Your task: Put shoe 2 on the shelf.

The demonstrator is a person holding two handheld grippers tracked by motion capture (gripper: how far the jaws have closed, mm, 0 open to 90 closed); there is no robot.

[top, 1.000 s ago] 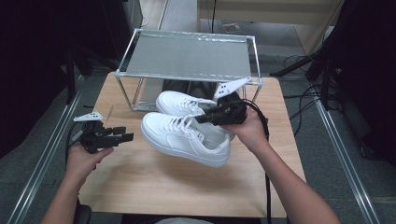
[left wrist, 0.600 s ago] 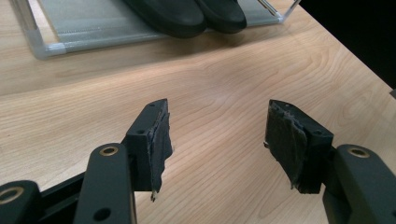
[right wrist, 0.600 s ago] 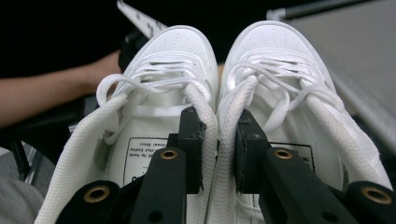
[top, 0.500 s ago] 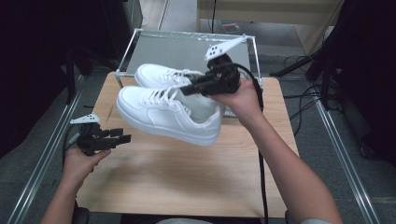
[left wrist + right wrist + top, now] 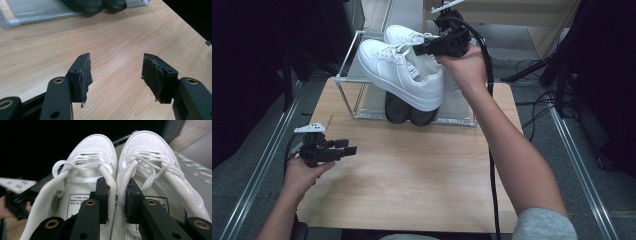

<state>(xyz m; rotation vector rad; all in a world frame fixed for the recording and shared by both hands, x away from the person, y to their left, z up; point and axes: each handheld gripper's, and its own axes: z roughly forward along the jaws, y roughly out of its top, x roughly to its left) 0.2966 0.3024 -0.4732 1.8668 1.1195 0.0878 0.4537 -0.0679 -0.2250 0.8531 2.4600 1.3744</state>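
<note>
A pair of white sneakers [image 5: 402,75] hangs in the air above the top of a metal-framed shoe rack [image 5: 343,79]. My right gripper [image 5: 422,48] is shut on them, its jaws pinching the two inner collars together. In the right gripper view the gripper [image 5: 117,187] clamps the collars with one sneaker [image 5: 82,182] on each side, toes pointing away. My left gripper [image 5: 349,147] rests low at the table's left, held in a hand. Its jaws stand open over bare wood, nothing between them [image 5: 116,72].
A pair of black shoes [image 5: 407,112] sits on the rack's lower level, toes at the front edge [image 5: 95,5]. The wooden table [image 5: 412,175] stretches in front of the rack. A black cable [image 5: 492,165] trails along the right forearm. Dark floor and rails flank the table.
The right hand has lifted the white sneakers up and away, from in front of the rack to above its top. The left gripper has stayed in place.
</note>
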